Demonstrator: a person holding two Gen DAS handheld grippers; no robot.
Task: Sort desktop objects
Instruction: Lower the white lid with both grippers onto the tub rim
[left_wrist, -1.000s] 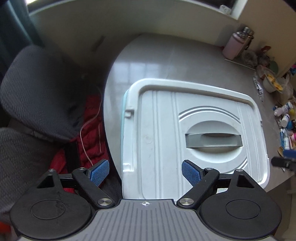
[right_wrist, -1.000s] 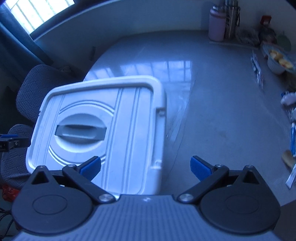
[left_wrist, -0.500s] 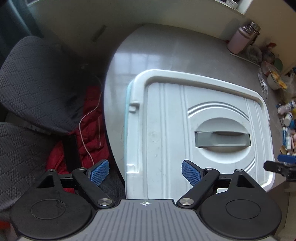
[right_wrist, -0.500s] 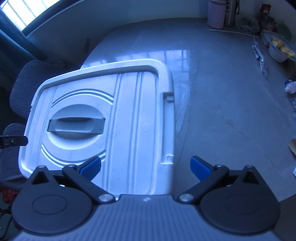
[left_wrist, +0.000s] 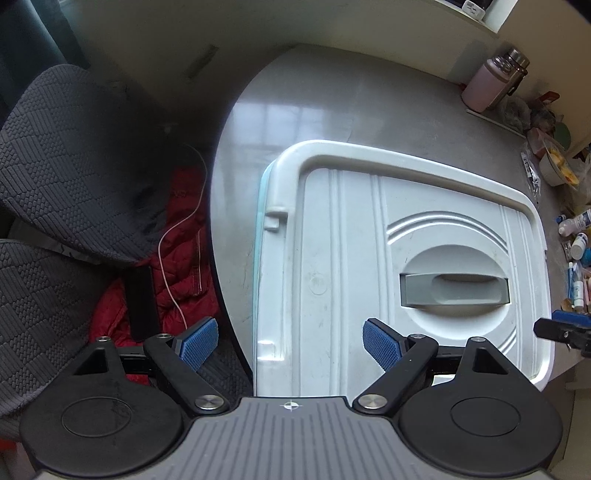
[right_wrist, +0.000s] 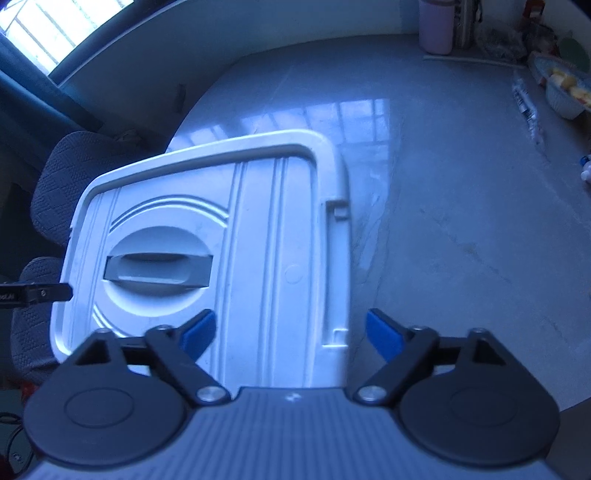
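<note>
Right hand-held gripper (right_wrist: 290, 338): your jaws have just narrowed, straddling the storage-box lid (right_wrist: 258, 236) edge, not yet clamped.
Left hand-held gripper (left_wrist: 290, 341): released, astride the opposite lid edge.
Meaning: you're set to lift it.

Both wrist views steeply down, close over opposite ends of shared white lid (left_wrist: 388, 258).

Left wrist view: neutral daylight, evenly bright on the white ribbed plastic storage-box lid (left_wrist: 369, 236); the dark quilted fabric chair (left_wrist: 74, 155) lies in shadow. Right wrist view: strong blue cast, dimmer overall. The overexposed window (right_wrist: 55, 29) at upper left is the light source; its glare reflects on the glossy grey tabletop (right_wrist: 362, 122). Both views show fisheye curvature and darkened corners. Focus is sharp.
</note>
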